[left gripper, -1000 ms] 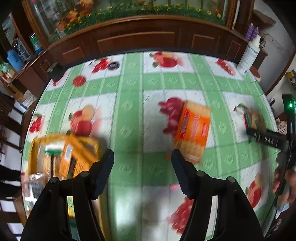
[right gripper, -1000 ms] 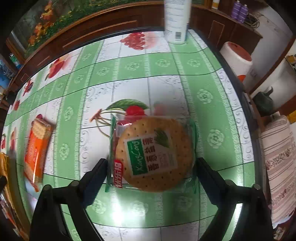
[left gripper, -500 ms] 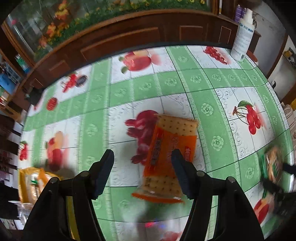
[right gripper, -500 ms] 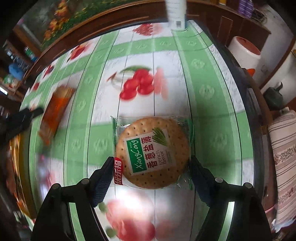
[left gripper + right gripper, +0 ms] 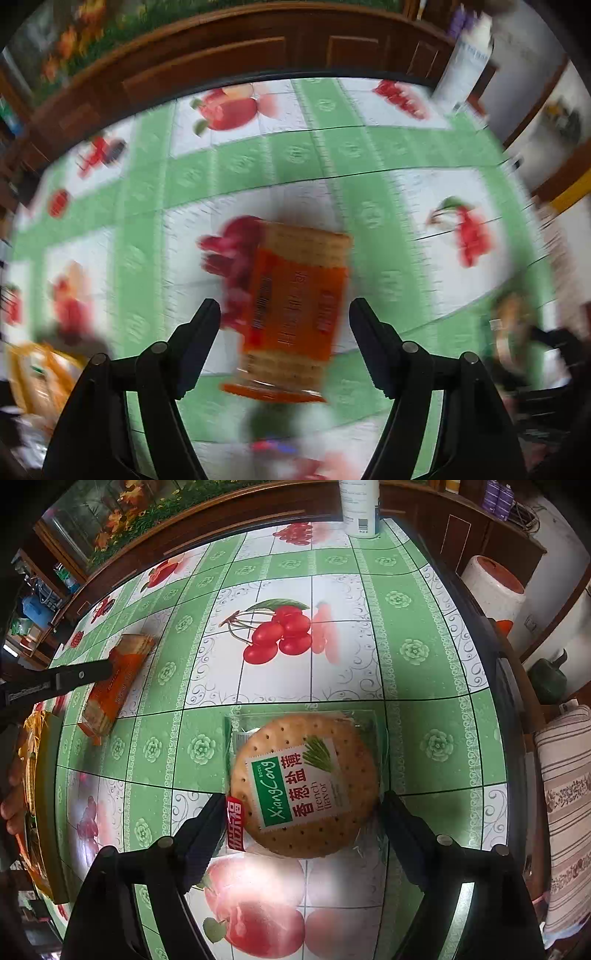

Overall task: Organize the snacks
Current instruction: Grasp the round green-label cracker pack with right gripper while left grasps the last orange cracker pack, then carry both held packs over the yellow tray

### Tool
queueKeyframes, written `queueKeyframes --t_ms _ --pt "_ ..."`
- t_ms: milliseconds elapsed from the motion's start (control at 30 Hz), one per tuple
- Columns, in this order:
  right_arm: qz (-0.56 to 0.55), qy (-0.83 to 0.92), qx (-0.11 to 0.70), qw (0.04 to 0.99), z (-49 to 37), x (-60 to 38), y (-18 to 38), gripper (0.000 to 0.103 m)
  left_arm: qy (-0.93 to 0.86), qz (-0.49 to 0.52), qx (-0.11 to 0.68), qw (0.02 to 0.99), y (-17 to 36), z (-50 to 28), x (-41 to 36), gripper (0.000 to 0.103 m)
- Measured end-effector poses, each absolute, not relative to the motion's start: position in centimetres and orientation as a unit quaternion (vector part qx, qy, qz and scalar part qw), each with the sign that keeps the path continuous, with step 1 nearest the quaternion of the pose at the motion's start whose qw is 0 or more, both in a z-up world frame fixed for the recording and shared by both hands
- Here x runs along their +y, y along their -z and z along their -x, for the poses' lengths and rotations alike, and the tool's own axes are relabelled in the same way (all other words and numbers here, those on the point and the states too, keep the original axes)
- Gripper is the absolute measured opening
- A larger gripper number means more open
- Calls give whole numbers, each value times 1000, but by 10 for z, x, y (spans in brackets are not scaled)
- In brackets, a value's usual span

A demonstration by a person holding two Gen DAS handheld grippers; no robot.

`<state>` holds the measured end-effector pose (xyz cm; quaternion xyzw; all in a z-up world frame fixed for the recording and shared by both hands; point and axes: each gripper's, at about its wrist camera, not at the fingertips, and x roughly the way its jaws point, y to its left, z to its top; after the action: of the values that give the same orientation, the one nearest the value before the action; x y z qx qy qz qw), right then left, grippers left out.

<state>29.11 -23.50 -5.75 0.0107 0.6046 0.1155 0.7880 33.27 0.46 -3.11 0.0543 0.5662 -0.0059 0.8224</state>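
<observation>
An orange cracker pack [image 5: 295,310] lies on the green fruit-print tablecloth [image 5: 332,155]. In the blurred left wrist view my left gripper [image 5: 284,314] straddles it, jaws opening, with a gap on each side. The right wrist view shows the same pack [image 5: 118,675] under a left finger [image 5: 59,681]. A round cracker pack [image 5: 306,782] in clear wrap, with a green label, lies flat between the fingers of my right gripper [image 5: 303,803]. Those jaws are opening, the pads just at the wrapper's edges.
A yellow basket [image 5: 37,775] holding snacks stands at the table's left edge, a person's hand [image 5: 11,805] beside it. A white bottle [image 5: 360,506] stands at the far edge. Right of the table are a white stool [image 5: 495,587] and a striped cushion [image 5: 565,812].
My left gripper swung from beside the basket to over the orange pack and its jaws widened. The round pack came off the cherry picture toward the near side between the right fingers.
</observation>
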Motion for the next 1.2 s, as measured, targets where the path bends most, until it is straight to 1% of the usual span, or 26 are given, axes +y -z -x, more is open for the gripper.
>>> queueKeyframes --t_ms 33,133,200,233,267,300,400,500,533,600,633,700,767,900,1200 --pt "-11 -115 605 787 -292 -234 58 87 6 -60 570 819 36 -334 6 72" --pt "-11 -114 607 786 -293 -233 58 88 32 -20 595 803 47 -337 12 72" --pt "-10 -114 608 786 -294 -233 59 88 29 -29 598 800 54 -338 9 72" --pt "-9 -114 608 786 -294 -232 59 89 30 -39 601 798 58 -339 5 74" --pt "-8 -112 608 786 -294 -232 59 89 32 -42 598 800 59 -339 3 79" --pt "-7 -111 608 786 -294 -231 59 89 30 -43 595 802 59 -340 2 80" --pt "-7 -107 606 788 -297 -229 59 89 13 -22 589 808 60 -345 5 89" --pt "3 -99 599 795 -297 -225 60 87 -1 -11 595 804 60 -346 8 90" --pt "8 -97 596 797 -297 -223 61 87 -4 -7 596 803 60 -344 8 88" --pt "14 -93 589 803 -296 -222 61 86 -1 -10 590 807 56 -340 5 74" --pt "12 -90 586 805 -295 -222 61 85 5 -14 586 810 53 -335 2 56" --pt "6 -86 581 809 -292 -225 60 81 7 -24 583 812 51 -327 -4 56" --pt "0 -85 583 808 -289 -227 59 80 8 -24 577 816 50 -319 -6 56" --pt "-1 -88 586 805 -277 -226 58 80 21 -34 577 816 48 -301 -13 56" --pt "4 -98 588 803 -231 -214 56 80 30 -45 576 815 47 -226 -25 56"
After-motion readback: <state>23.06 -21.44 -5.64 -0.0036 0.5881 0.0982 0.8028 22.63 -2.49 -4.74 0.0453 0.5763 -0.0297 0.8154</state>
